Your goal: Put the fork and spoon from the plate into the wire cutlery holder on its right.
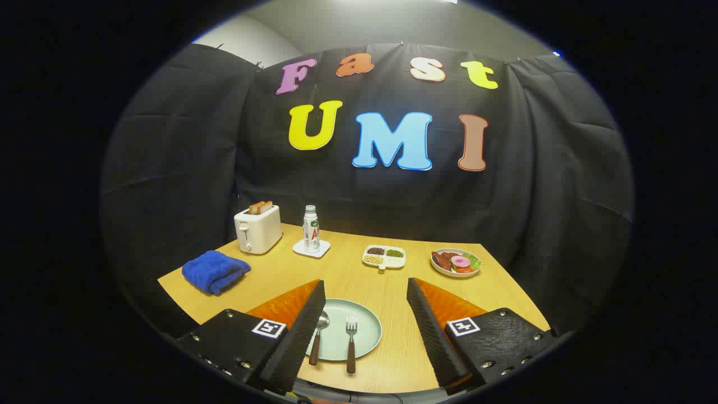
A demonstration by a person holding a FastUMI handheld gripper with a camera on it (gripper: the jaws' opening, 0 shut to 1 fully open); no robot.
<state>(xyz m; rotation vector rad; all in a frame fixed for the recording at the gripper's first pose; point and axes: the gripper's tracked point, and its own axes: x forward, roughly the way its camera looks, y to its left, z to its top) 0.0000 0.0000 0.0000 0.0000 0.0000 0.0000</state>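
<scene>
A pale green plate [359,314] lies on the wooden table between my two fingers. On it rest a spoon [318,336] and a fork [351,342], side by side, both with dark wooden handles that reach over the plate's near rim. The spoon lies right beside my left finger [300,331]. My gripper [366,289] hovers above the near part of the table, wide open, with nothing held. My right finger [429,331] stands to the right of the plate.
On the far side of the table stand a white toaster [258,229] with toast, a bottle [311,229] on a white coaster, a divided dish of beans [384,257] and a plate of food [455,262]. A folded blue towel [215,271] lies at the left.
</scene>
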